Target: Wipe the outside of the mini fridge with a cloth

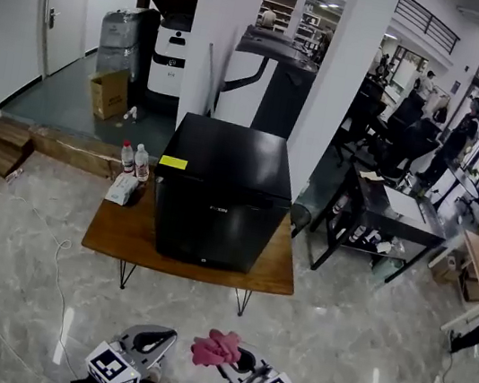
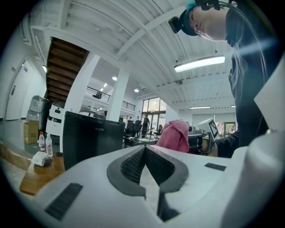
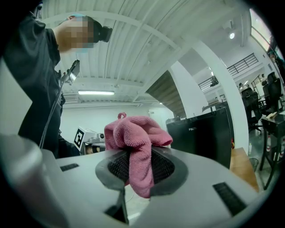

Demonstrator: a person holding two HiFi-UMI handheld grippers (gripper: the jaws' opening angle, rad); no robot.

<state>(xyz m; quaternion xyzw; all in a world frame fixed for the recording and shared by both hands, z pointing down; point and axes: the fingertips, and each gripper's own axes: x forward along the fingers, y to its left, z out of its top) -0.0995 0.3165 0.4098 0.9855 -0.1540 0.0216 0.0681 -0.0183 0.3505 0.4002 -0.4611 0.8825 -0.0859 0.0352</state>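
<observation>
- A wooden table [image 1: 123,235] is carrying the black mini fridge [image 1: 221,192], which is standing from about the middle toward the right edge.
- The right gripper [image 3: 138,167] is hovering well short of the table's front edge, its jaws pinching the pink cloth [image 3: 136,138].
- The left gripper [image 2: 144,162] is hanging just beside it, jaws pressed together with nothing between them.
- The cloth is bunching above the right jaws, well apart from the fridge.
- Two bottles [image 1: 134,159] are standing near the back left corner.
</observation>
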